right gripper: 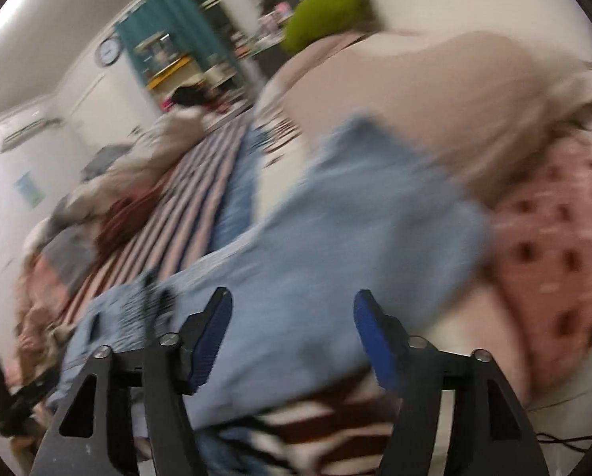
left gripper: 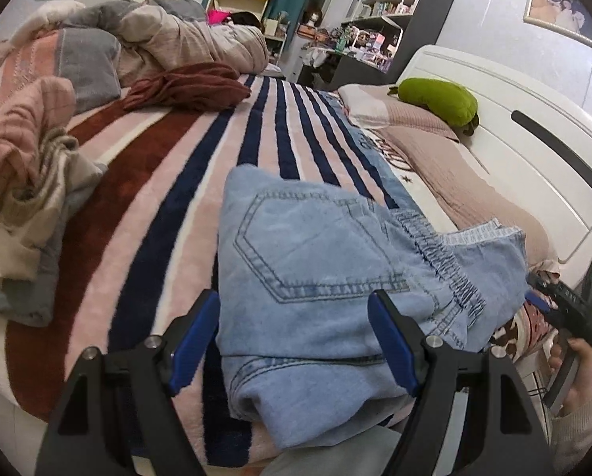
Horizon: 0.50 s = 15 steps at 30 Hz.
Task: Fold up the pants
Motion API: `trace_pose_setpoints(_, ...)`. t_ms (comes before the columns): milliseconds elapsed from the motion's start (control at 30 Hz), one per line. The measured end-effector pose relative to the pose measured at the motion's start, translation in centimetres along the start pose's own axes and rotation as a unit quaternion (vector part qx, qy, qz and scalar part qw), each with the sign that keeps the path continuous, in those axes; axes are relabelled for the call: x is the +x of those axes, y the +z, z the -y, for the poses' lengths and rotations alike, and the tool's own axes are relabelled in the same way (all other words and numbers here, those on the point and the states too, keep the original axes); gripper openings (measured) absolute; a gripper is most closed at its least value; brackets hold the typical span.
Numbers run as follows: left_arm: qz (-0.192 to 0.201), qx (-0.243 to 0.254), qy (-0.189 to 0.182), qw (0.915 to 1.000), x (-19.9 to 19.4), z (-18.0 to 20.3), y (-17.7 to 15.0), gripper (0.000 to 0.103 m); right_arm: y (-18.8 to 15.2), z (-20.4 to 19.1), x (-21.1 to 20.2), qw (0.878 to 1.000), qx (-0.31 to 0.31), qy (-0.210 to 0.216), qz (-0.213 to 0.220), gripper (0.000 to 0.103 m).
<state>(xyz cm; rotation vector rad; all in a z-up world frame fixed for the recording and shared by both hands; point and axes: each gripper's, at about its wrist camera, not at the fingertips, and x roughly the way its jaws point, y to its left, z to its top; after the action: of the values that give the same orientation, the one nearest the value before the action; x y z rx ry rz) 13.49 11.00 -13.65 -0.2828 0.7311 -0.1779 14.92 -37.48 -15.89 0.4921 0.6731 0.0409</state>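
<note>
Light-blue denim pants (left gripper: pixel 335 261) lie folded on the striped blanket (left gripper: pixel 169 206), back pocket up and the elastic waistband toward the right. My left gripper (left gripper: pixel 295 297) hovers over their near folded edge. Its blue pads stand wide apart and neither presses on the cloth. A hand holds my right gripper (left gripper: pixel 536 291) at the right edge of that view, just off the waistband corner. The right wrist view is blurred. There my right gripper (right gripper: pixel 294 297) is open, and the pants (right gripper: pixel 335 246) lie beyond its fingers with nothing between them.
A heap of loose clothes (left gripper: pixel 26 206) lies on the bed's left side, with a maroon cloth (left gripper: pixel 185 87) farther back. A green plush (left gripper: pixel 439 99) rests on pink pillows by the white headboard (left gripper: pixel 534 150). Pink spotted fabric (right gripper: pixel 554 261) lies right of the pants.
</note>
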Motion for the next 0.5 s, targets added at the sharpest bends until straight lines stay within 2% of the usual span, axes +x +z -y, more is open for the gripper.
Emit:
trace_pose_setpoints(133, 0.006, 0.004, 0.003, 1.0000, -0.4, 0.8, 0.5, 0.074, 0.0, 3.9, -0.5, 0.999, 0.032, -0.018, -0.003, 0.067)
trace_pose_setpoints(267, 0.008, 0.009, 0.008, 0.9999, -0.4, 1.7, 0.9, 0.074, -0.4, 5.9, 1.3, 0.999, 0.044, 0.010, -0.020, 0.068)
trace_pose_setpoints(500, 0.014, 0.013, 0.019, 0.9996, -0.1, 2.8, 1.5, 0.074, 0.6, 5.6, 3.9, 0.996, 0.052, 0.076, -0.005, 0.066)
